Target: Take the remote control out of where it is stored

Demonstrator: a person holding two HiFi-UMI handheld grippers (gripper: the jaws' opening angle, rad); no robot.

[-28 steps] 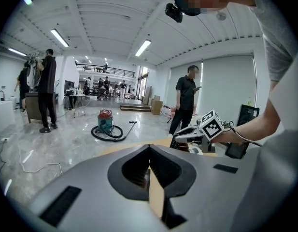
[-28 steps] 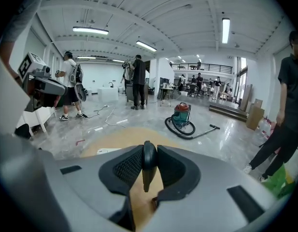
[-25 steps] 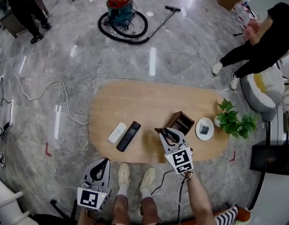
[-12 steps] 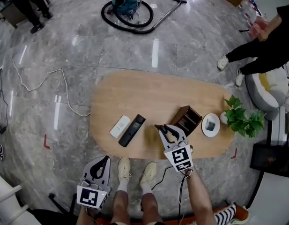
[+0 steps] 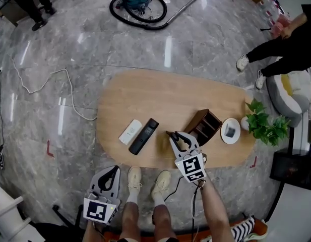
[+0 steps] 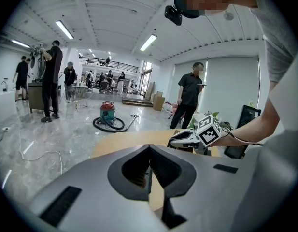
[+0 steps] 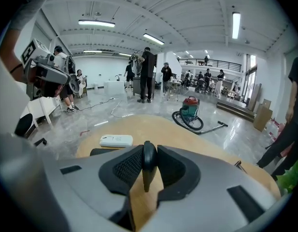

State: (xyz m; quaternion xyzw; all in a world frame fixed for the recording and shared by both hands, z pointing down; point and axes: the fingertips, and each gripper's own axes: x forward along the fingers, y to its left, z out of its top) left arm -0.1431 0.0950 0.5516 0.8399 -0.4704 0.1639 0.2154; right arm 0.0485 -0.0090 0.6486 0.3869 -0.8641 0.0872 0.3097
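**Both grippers lower, right one drawn off from the holder**

Both grippers have sunk a little since the earlier frame, and the right one now sits slightly farther from the holder, toward the front edge.

On the oval wooden surface (image 5: pixel 160 92), the dark wooden holder (image 5: pixel 204 125) stands toward the right end. A black remote (image 5: pixel 143 136) and a white remote (image 5: pixel 130 131) lie side by side near the front edge, left of middle.

The right gripper (image 5: pixel 172 134) hangs over the front edge between holder and remotes. Its jaws are part closed on a slim black object (image 7: pixel 147 166), seen end-on. It is probably another remote, though I cannot tell.

The left gripper (image 5: pixel 113 170) waits off the surface, jaws together and empty.

The step looks like a set-down. To do it well:
- Hold the clamp steady.
- Bring the object down flat onto bare wood right of the black remote, without nudging it.
- Release only once it rests.
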